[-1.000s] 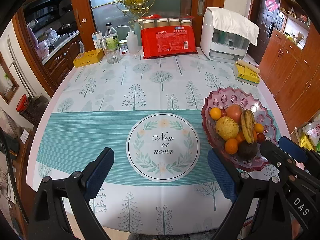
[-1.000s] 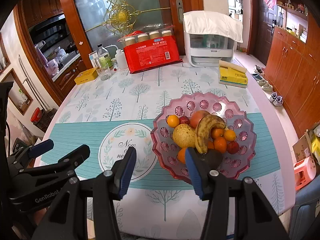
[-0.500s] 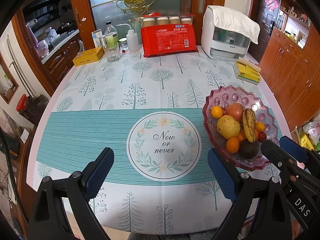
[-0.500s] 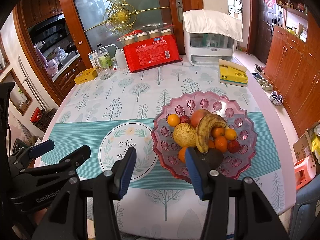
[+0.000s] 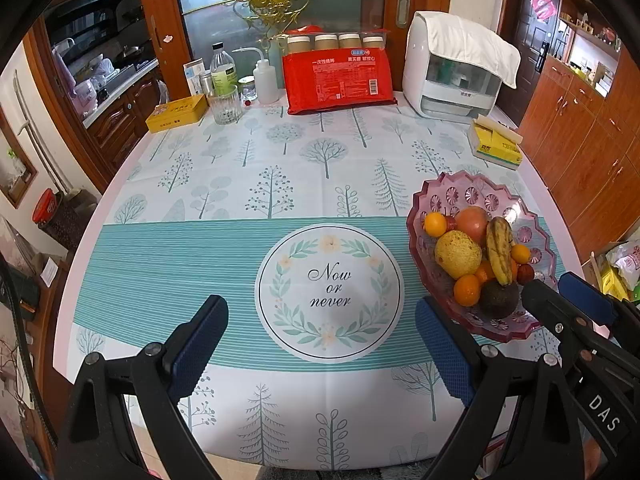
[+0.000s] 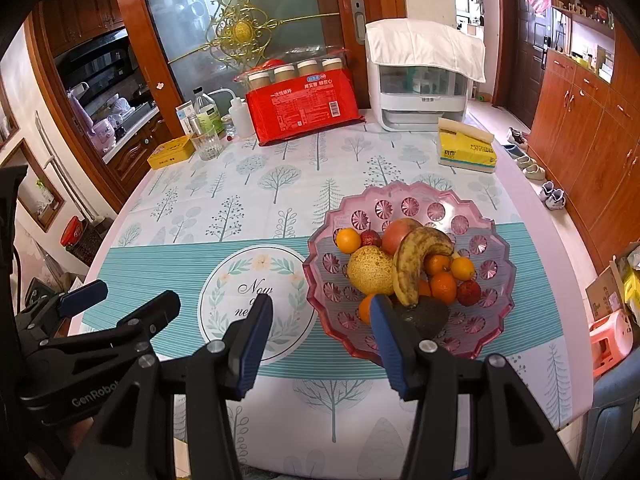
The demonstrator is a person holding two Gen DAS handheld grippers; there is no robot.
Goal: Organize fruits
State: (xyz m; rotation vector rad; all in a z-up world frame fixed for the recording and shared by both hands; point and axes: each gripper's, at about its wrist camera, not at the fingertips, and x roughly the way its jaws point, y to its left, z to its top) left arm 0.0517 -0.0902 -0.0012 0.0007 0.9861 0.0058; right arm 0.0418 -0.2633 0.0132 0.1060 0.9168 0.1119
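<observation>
Risk sits first with the banana [image 6: 416, 264]: it lies arched across the top of the pile, and if you pull a lower fruit from beneath it, I judge it could roll off and knock the small oranges over the rim. Your right gripper [image 6: 320, 336] hangs above the near edge of the pink fruit bowl [image 6: 472, 208], jaws partly apart with nothing between them; its right finger hides part of the dark avocado [image 6: 428, 314], so a blind closure there may bruise it or catch the rim and tip or drag the bowl toward the near edge of the table [image 5: 240, 168]. Your left gripper [image 5: 320, 332] hovers over the printed circle of the tablecloth, jaws wide apart and empty, well clear of the bowl. Bowl contents, as far as can be read: a large yellow pear-like fruit [image 6: 370, 270], a reddish round fruit behind the banana, several small oranges [image 6: 348, 240] and two or three small dark-red fruits; all sit in the bowl, none loose on the cloth. At the far end stand a red packet [image 6: 304, 114], a glass [image 6: 206, 142], bottles, a yellow tin [image 6: 170, 152] and a tissue pack [image 6: 466, 152], all well apart from the work.
</observation>
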